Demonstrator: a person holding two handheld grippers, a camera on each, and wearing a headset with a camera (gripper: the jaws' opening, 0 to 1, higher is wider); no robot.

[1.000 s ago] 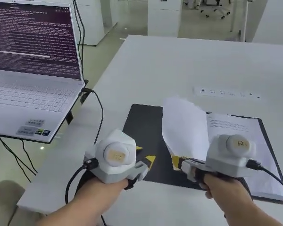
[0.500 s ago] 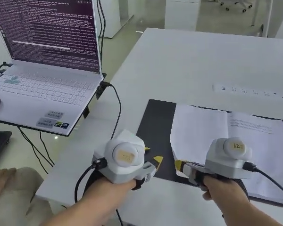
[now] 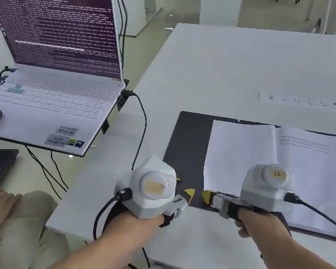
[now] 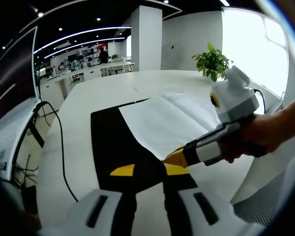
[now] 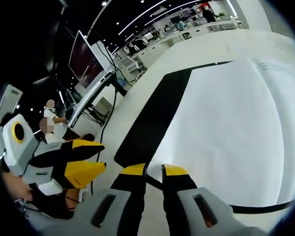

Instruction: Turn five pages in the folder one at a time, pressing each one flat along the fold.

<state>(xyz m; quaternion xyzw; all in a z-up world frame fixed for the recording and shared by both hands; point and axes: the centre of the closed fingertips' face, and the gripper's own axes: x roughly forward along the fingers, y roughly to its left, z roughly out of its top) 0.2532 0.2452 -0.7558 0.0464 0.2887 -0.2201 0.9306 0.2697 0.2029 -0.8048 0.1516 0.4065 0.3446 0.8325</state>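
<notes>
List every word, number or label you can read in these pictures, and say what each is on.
"62", as far as it reads: on the round cap of the right gripper.
Text on the laptop screen: too small to read.
The laptop stickers: blurred.
Printed lines on the page: too small.
The orange label on the left gripper: blurred.

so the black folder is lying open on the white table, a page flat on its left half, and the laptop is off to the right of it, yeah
Not quite: the laptop sits to the left of the folder, not the right, as the head view shows. The rest holds: the black folder lies open on the white table, with a page flat on its left half.
</notes>
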